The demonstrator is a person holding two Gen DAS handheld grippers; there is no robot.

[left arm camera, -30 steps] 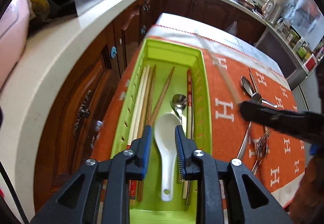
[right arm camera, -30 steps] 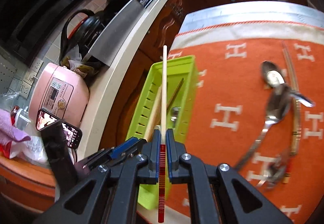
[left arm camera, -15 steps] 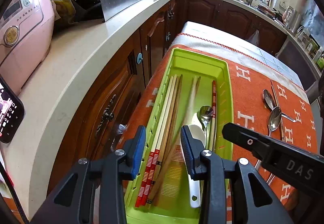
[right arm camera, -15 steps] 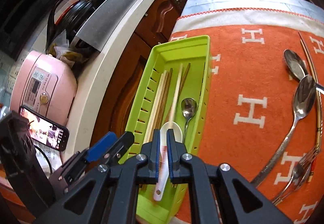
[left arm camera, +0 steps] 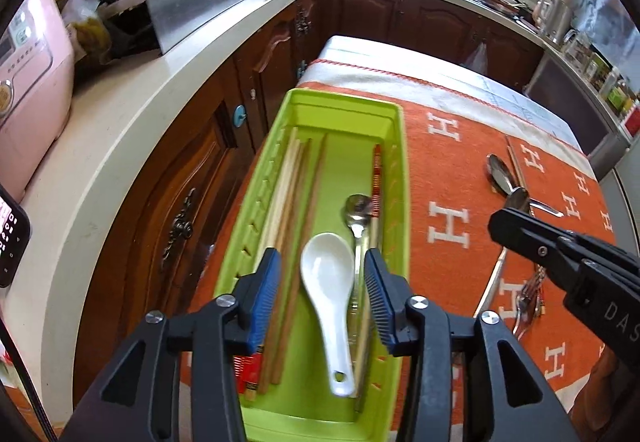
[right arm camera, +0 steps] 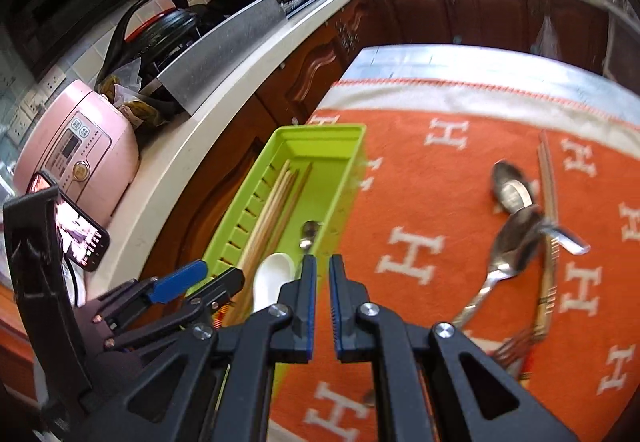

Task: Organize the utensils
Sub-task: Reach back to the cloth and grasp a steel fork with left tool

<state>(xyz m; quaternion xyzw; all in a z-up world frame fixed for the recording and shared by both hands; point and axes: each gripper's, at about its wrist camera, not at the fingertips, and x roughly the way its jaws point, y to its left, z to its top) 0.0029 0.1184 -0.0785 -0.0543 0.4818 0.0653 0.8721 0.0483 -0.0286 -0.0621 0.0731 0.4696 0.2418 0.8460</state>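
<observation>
While both grippers hover empty, left gripper (left arm camera: 322, 290) jaws gape over the green tray (left arm camera: 394, 178); right gripper (right arm camera: 322, 306) jaws slightly parted.

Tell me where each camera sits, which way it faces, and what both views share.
Left wrist: on the left gripper, above the green tray, looking along it; the right gripper shows at right.
Right wrist: on the right gripper, over the tray's right edge, facing the orange cloth; the left gripper shows lower left.
Shared: green tray, white spoon, loose cutlery, pink cooker.
</observation>
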